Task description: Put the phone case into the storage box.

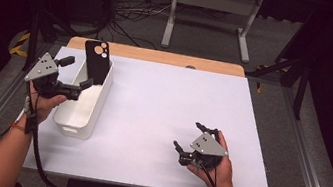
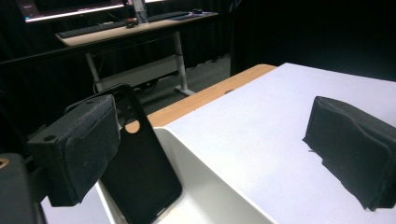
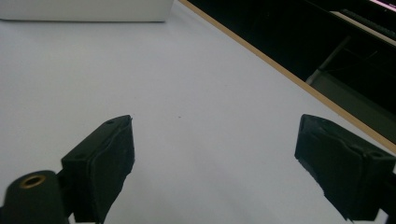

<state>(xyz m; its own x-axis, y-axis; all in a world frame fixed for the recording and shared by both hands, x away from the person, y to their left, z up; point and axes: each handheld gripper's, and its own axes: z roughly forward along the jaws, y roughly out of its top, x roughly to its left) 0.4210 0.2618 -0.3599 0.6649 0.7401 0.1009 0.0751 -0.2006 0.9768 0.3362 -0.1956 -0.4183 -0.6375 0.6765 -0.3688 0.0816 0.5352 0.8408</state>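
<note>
A black phone case (image 1: 96, 61) with round camera cut-outs stands tilted against the far end wall inside a white bin (image 1: 80, 119) on the left of the table. My left gripper (image 1: 76, 72) hovers at the bin's left rim just short of the case, jaws wide apart and empty. In the left gripper view the case (image 2: 140, 179) leans in the bin (image 2: 210, 191), partly behind the left jaw and untouched by either pad, and the left gripper (image 2: 219, 144) is open. My right gripper (image 1: 189, 136) rests low near the front right, open and empty (image 3: 215, 158).
A white sheet (image 1: 153, 101) covers the table, with a wooden strip (image 1: 160, 56) along its far edge. The bin's end wall (image 3: 84, 11) lies at the top left of the right gripper view. A white desk frame (image 1: 213, 10) and cables stand on the floor beyond.
</note>
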